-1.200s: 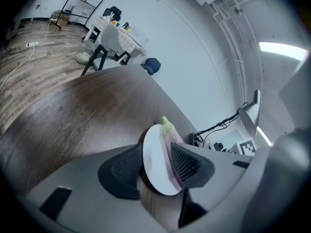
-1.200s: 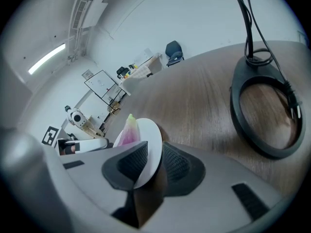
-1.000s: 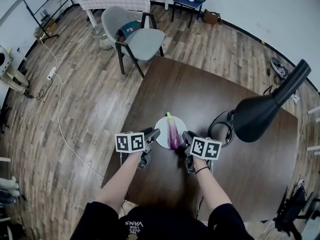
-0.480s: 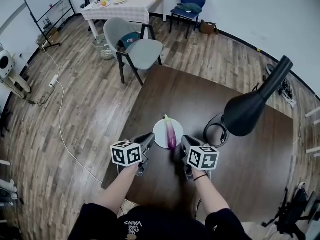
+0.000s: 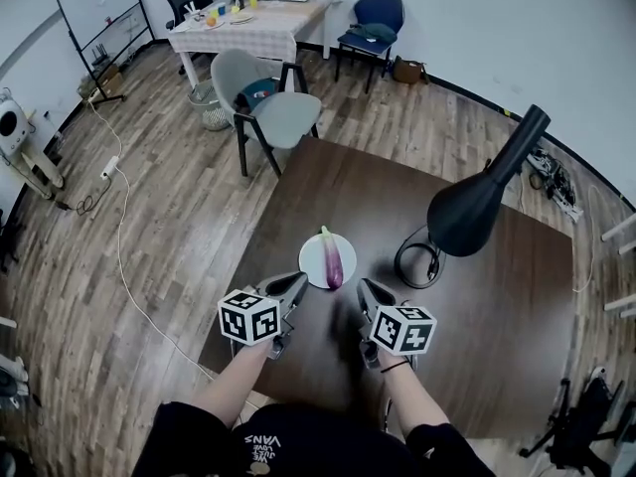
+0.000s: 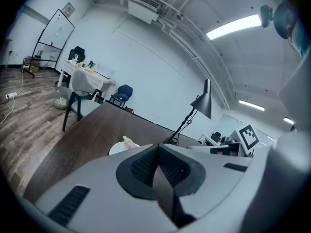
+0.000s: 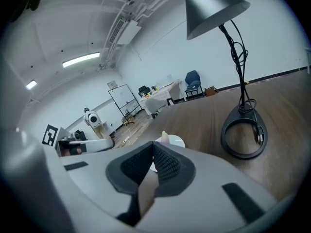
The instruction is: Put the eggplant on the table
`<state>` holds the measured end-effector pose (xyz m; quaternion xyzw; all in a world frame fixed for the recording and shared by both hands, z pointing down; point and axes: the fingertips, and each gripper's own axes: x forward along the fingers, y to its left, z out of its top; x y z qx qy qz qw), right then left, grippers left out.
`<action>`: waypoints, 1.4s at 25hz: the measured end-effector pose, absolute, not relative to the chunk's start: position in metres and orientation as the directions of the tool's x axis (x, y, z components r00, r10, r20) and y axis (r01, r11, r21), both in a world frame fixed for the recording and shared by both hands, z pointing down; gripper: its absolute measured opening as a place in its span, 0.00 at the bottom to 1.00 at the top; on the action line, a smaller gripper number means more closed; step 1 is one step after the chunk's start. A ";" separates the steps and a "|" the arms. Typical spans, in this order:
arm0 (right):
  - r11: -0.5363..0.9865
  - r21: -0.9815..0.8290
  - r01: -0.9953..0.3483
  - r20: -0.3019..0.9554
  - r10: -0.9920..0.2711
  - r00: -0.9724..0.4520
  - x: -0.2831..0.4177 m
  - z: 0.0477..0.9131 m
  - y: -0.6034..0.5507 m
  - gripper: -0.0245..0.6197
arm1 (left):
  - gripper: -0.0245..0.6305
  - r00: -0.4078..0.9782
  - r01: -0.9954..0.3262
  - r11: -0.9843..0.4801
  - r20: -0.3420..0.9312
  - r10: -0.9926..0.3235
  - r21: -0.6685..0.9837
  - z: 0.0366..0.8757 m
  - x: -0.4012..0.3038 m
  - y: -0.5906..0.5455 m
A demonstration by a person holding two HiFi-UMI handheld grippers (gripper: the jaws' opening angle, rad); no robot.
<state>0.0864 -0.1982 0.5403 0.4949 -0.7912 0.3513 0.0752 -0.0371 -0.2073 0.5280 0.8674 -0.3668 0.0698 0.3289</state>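
A purple eggplant (image 5: 334,262) with a pale green stem lies on a small white plate (image 5: 315,262) on the dark wooden table (image 5: 393,202). Both grippers hover over the table's near side, short of the plate, and touch nothing. My left gripper (image 5: 295,286) is shut and empty, near the plate's front left. My right gripper (image 5: 365,290) is shut and empty, at the plate's front right. In the left gripper view only the stem end of the eggplant (image 6: 128,141) peeks over the closed left gripper (image 6: 156,147). In the right gripper view the eggplant (image 7: 164,137) and plate (image 7: 178,141) show just above the closed right gripper (image 7: 153,146).
A black desk lamp (image 5: 467,210) leans over the table, its ring base and cable (image 5: 416,263) to the right of the plate. A grey chair (image 5: 273,85) stands at the table's far left edge. Beyond it are a blue chair and a cloth-covered table.
Both grippers have drawn back from the plate toward me and risen. The left jaws have closed on nothing. The eggplant still lies on the plate.
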 end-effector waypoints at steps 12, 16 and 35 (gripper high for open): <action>0.341 -0.439 -0.831 0.444 -0.722 -0.530 0.099 0.524 -0.140 0.07 | 0.05 0.696 -0.699 -0.486 0.343 -0.631 0.525 0.518 -0.026 -0.138; 0.372 -0.439 -0.818 0.439 -0.706 -0.556 0.099 0.524 -0.121 0.07 | 0.05 0.670 -0.719 -0.460 0.342 -0.659 0.521 0.520 -0.029 -0.115; 0.410 -0.403 -0.818 0.342 -0.762 -0.550 0.075 0.488 -0.083 0.07 | 0.05 0.684 -0.707 -0.515 0.283 -0.672 0.484 0.489 -0.049 -0.077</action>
